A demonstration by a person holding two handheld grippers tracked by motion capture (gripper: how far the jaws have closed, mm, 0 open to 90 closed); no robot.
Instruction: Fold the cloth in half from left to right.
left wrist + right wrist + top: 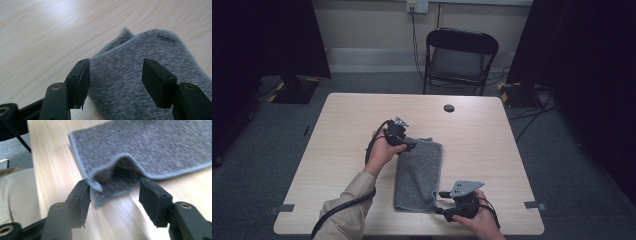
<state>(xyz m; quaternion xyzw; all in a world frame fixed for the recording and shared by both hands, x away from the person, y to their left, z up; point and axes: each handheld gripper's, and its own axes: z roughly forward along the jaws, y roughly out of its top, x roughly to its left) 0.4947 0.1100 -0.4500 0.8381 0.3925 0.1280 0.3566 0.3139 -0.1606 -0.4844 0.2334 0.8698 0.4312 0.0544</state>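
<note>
Below us, a grey speckled towel (418, 175) lies folded mid-counter (482, 150), its near corner lifted. We hold the left tongs (411, 145) wide at its far end, the right tongs (440, 202) wide at that corner. Beyond stands a black chair (460, 57) on grey carpet.

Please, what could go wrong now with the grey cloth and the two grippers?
1. The right gripper is open at a lifted corner of the grey cloth; if it closes there, it may catch only the top layer.
2. The left gripper is open over the cloth's far end, with one jaw near the edge, so a close may miss.
3. The cloth's near end lies close to the table edge; a pull could drag it off.
</note>
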